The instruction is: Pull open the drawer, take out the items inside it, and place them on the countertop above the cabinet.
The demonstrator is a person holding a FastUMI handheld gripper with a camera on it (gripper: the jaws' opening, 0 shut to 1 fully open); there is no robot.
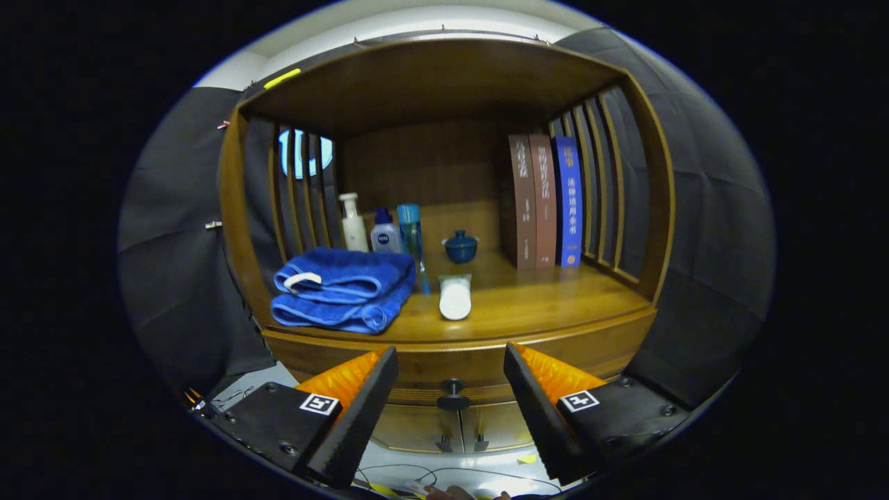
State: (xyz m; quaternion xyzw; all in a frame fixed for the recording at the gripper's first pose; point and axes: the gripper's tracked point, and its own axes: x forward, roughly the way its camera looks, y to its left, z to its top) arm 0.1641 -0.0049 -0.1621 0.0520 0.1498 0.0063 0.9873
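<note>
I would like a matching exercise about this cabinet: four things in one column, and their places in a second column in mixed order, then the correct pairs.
Things:
1. folded blue towels
2. white tube
3. books
4. drawer knob

Places:
A. upright by the slatted side wall, beyond the right finger
B. lying on the countertop's middle, cap toward the gripper
C. between the open fingers, untouched
D. stacked on the countertop, beyond the left finger

Pairs: 1-D, 2-B, 3-A, 4-C

Lit evenly from the front and above, fairly bright on the glossy wooden surface (528,305), with soft glare near its front edge. Dim under the dark wooden cabinet top (430,76), back corners shadowed. Strongly bowed by fisheye distortion toward the rim. Sharp throughout, fingers (361,410) slightly soft.
</note>
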